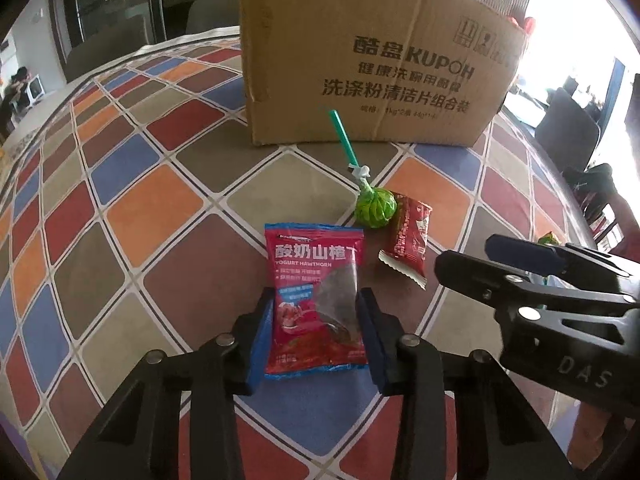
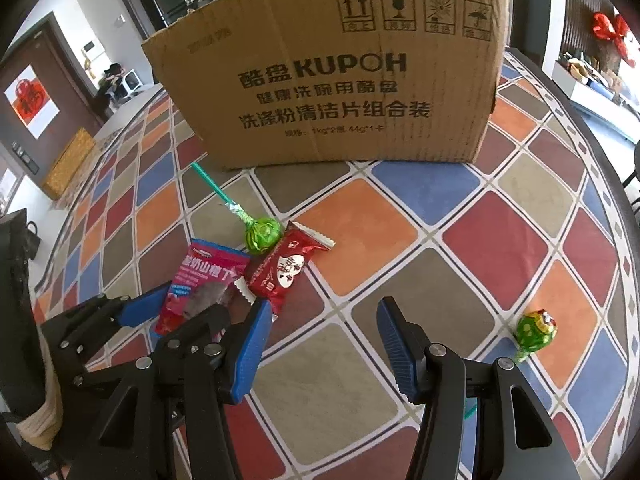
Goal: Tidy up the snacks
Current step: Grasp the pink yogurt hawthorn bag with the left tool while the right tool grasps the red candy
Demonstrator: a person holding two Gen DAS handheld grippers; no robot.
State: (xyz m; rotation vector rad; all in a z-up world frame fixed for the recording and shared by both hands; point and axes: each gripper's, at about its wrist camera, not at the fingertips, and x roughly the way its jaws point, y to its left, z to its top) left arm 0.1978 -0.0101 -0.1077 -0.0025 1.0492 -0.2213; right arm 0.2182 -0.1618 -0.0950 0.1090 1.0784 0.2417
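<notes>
Left gripper (image 1: 316,300) brackets the pink-red foil hawthorn packet (image 1: 316,300), unclosed, likely for the cardboard box (image 1: 360,52) at 12 o'clock; right gripper (image 2: 320,320) gapes empty.

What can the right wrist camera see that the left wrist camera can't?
Only the right wrist view clearly shows the second lollipop, lying alone, and the right gripper, open over bare tablecloth. Only the left wrist view shows the yogurt hawthorn packet whole between the left gripper fingers. Both show the cardboard box, green lollipop and red candy packet.
</notes>
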